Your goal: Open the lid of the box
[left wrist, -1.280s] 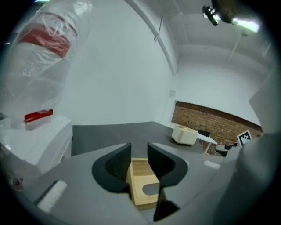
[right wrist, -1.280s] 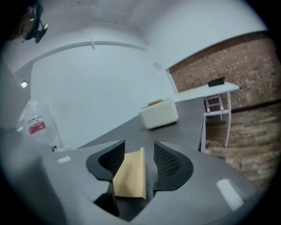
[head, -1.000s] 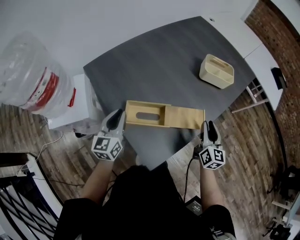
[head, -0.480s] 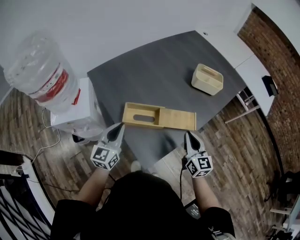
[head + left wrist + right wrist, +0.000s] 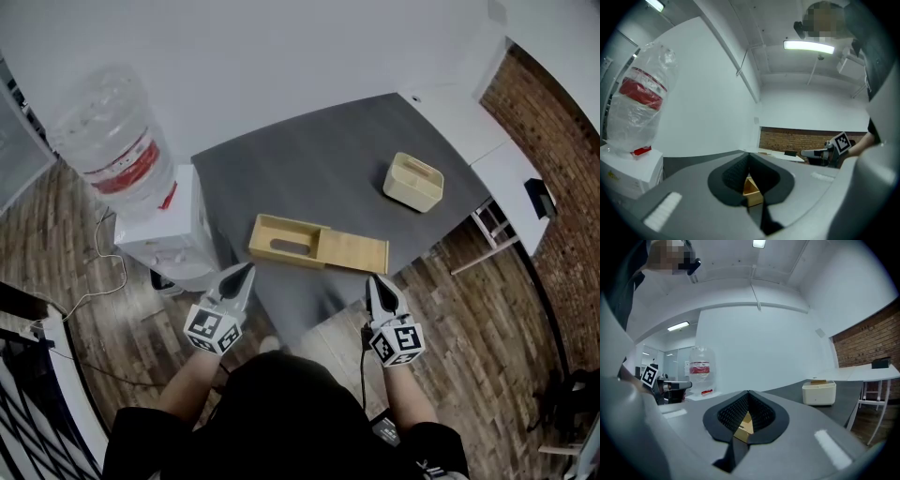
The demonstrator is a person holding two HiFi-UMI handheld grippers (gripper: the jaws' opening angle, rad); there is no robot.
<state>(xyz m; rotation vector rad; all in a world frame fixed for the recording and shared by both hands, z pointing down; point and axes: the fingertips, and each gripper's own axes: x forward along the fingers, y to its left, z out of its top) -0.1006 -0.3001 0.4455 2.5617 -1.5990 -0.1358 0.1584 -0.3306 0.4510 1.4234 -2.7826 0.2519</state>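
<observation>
Gray worktop (image 5: 328, 169) with a wooden box (image 5: 286, 241) near its front edge.
Its flat lid (image 5: 354, 250) sticks out sideways. The wood looks light, hard and smooth, so pinch the lid's thin end. The left gripper (image 5: 247, 270) and right gripper (image 5: 375, 281) are closed tight and hold nothing.

One box (image 5: 286, 241), one caddy (image 5: 412, 183), one bottle (image 5: 112, 150) — two hand-held grippers (image 5: 247, 268) (image 5: 372, 279)

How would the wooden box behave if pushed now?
The wooden box looks stiff, low and flat: likely slides rather than tips. Its lid, slid out to one side, would probably shift on its own.
</observation>
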